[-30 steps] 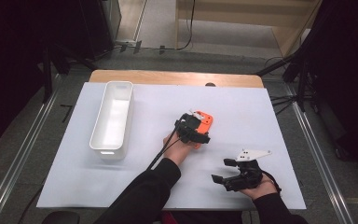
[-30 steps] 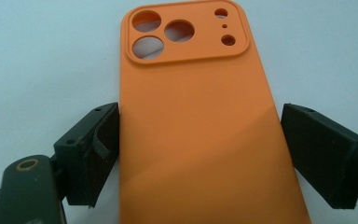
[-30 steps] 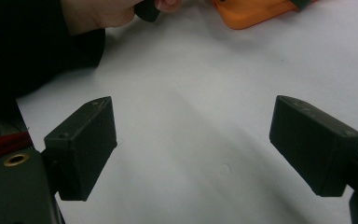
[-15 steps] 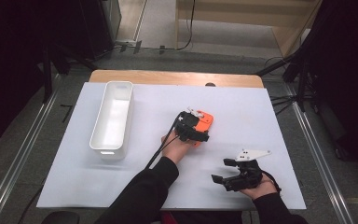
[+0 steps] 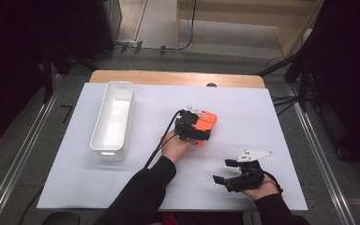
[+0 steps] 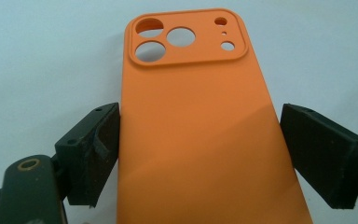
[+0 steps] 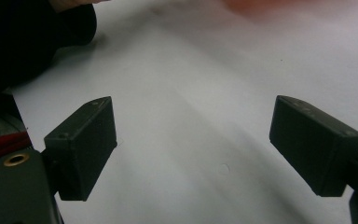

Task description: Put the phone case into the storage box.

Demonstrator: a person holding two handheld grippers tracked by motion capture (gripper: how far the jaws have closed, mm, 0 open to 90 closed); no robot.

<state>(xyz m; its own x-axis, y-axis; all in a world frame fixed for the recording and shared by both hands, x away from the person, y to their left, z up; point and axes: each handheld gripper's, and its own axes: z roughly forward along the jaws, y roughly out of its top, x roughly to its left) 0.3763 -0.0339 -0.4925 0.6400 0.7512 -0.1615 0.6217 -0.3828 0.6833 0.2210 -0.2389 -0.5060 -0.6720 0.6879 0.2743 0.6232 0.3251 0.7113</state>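
The orange phone case [image 6: 200, 130] lies back up on the white table cover [image 5: 272, 112], a little right of the middle, with its camera cut-outs at the end far from the person; the left gripper [image 5: 193, 129] sits over its near end, and in the left gripper view the two black jaws stand on either side of the case, the left pad pressed against its long edge and the right pad at the opposite edge, so the gripper is clamped on the case across its width; the left hand [image 5: 176, 146] holds that gripper from the near side, with a black cable trailing back toward the sleeve; the right gripper [image 5: 227, 172] rests low by the near right part of the cover, well apart from the case, held in the right hand [image 5: 258, 187]; its jaws stand wide with bare white cover between them and nothing in the gap; a long white bin [image 5: 114, 119] stands on the left part of the cover, well apart from the case.
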